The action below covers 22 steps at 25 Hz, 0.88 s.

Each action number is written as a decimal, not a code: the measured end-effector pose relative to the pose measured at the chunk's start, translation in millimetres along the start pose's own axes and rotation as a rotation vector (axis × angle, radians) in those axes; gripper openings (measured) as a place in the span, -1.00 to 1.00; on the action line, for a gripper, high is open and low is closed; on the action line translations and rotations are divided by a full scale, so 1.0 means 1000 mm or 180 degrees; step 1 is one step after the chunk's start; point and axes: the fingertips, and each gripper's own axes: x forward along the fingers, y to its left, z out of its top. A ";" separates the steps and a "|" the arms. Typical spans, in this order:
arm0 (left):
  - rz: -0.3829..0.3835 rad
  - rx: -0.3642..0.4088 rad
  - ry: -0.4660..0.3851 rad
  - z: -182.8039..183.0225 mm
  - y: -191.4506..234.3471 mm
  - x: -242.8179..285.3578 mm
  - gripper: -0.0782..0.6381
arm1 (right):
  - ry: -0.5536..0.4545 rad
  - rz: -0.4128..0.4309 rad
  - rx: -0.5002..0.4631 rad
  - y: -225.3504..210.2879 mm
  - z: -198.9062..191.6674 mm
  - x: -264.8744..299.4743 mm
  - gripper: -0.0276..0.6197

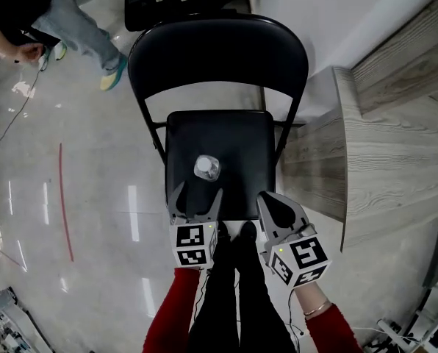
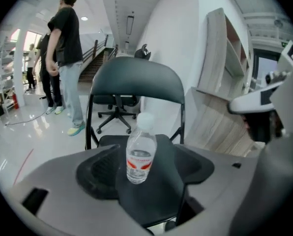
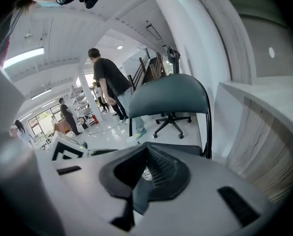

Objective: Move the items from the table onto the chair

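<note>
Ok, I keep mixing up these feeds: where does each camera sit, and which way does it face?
Head view: on the head, steeply down at chair and bottle; left gripper, right gripper, sleeves, legs show.
Left gripper view: on the left gripper, along its open jaws toward the bottle.
Right gripper view: on the right gripper, toward the chair; own jaws show.
Head and left gripper views share the upright bottle.

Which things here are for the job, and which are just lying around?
For the job: clear plastic water bottle, black folding chair, grey wood-grain table.
Just around: black wheeled office chair, red floor line.
</note>
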 end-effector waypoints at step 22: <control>-0.0817 0.0269 -0.1170 0.205 -0.078 -0.213 -0.76 | -0.0785 0.0294 -0.0418 0.083 0.136 -0.139 -0.88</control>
